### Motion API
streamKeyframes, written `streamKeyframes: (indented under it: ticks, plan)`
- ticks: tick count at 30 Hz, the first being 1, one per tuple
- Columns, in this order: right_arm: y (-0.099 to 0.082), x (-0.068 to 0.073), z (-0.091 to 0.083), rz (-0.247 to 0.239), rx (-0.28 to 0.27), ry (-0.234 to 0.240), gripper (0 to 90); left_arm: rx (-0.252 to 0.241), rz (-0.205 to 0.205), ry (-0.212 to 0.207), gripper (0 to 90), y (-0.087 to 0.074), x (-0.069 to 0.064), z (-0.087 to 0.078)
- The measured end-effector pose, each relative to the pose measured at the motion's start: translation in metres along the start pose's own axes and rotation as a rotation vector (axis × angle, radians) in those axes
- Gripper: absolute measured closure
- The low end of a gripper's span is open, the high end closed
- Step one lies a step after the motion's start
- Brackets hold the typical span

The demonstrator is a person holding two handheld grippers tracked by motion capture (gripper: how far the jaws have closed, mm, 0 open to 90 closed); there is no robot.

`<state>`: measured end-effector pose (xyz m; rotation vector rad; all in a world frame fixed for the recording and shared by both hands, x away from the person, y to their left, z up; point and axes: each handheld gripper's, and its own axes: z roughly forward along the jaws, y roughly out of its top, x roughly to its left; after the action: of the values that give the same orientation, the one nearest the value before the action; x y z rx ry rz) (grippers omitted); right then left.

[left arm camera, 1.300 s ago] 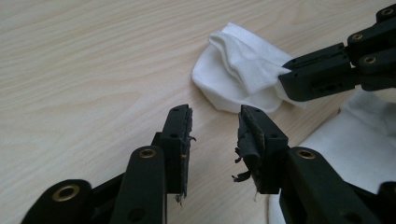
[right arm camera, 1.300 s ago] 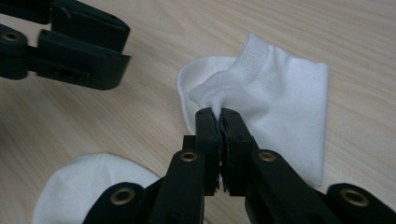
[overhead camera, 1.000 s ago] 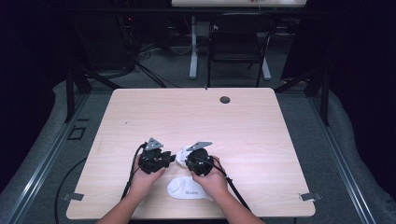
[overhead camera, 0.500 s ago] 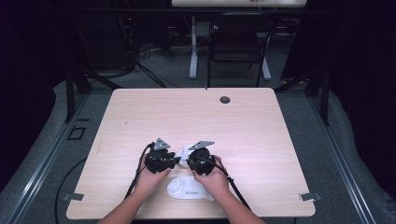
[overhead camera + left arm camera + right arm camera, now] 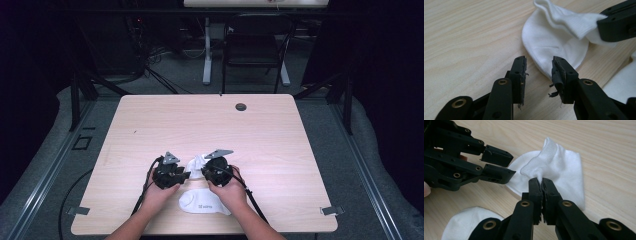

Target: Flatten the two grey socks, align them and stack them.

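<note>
Vs the earlier frames: left gripper [image 5: 186, 174] sits a bit further right, closer to the right gripper [image 5: 203, 171], and its jaws have just been opening. They now stand apart, astride the sock's [image 5: 554, 47] rounded edge w/o pressing it. Right gripper's jaws are together, clamped on a bunched fold near the sock's ribbed cuff [image 5: 550, 148], lifting it off the tabletop [image 5: 210, 125]. Sock lies at the near-centre of the tabletop, between both grippers. A second sock [image 5: 202, 203] lies nearer, just under the hands; partly covered by the right hand [image 5: 227, 190]. Printed mark on it too small to read. Forearms cut off at the near edge.
</note>
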<state>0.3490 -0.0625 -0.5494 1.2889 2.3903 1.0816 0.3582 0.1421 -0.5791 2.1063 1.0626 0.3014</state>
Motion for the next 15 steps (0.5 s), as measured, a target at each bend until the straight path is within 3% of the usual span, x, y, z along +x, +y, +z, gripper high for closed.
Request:
streamKeyframes:
  ticks: [7, 15]
  plan:
    - [0.002, -0.011, -0.013, 0.024, -0.033, -0.015, 87.1, -0.006, -0.003, -0.003, 65.1, -0.002, 0.002, -0.001]
    - [0.0, -0.035, -0.03, 0.087, -0.064, -0.042, 87.1, -0.008, -0.014, 0.008, 63.9, -0.003, 0.006, -0.003]
